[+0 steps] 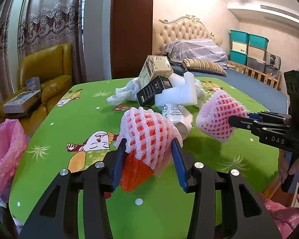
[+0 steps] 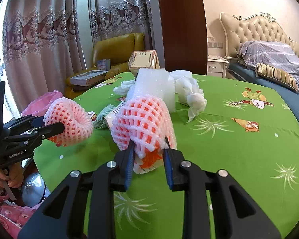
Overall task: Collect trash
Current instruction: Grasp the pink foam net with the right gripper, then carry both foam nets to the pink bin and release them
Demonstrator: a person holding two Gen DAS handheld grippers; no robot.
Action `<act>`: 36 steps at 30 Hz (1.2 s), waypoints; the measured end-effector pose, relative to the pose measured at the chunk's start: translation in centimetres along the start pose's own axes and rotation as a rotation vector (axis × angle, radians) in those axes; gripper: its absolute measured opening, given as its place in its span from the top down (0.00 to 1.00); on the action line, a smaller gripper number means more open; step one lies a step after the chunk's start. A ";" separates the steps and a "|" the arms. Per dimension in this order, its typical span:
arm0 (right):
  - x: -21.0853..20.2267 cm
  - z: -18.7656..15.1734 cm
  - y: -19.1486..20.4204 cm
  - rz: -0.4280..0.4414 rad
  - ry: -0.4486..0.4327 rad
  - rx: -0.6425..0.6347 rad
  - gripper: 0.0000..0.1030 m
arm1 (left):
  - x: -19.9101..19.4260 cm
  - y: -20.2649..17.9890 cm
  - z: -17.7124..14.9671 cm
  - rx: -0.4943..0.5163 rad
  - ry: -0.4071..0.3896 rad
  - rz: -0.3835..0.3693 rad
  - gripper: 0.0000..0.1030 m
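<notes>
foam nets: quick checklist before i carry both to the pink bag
1. Left gripper clamped on left net: ok.
2. Right gripper clamped on right net: ok.
3. The two nets apart from each other: ok.
4. Nets free of the trash pile behind them: cannot tell, they overlap it in both views.
5. Pink bag within sight, at the left edge of the table: ok.
6. Bag mouth wide enough for both nets: cannot tell.

"DAS" on right gripper (image 1: 237,119), "GenRobot.AI" on left gripper (image 2: 53,126)
</notes>
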State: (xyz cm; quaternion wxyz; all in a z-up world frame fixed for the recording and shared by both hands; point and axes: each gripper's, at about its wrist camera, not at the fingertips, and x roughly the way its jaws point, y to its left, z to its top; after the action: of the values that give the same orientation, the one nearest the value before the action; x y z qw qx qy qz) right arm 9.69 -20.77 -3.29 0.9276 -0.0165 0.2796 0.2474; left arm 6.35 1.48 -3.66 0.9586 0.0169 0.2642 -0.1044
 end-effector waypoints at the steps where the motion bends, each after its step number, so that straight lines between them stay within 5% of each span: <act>1: 0.0 0.0 0.1 0.002 0.000 0.000 0.75 | -0.2 0.1 0.0 -0.002 -0.001 0.001 0.60; 36: 1.0 1.6 8.8 0.122 -0.025 -0.138 0.75 | -5.5 6.0 -1.4 -0.098 -0.057 0.159 0.59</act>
State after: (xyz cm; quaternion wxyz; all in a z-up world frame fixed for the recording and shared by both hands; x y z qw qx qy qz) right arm 7.14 -12.34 -1.52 0.9109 -0.0604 0.2508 0.3221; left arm 2.34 8.56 -2.17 0.9707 -0.0121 0.2397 -0.0151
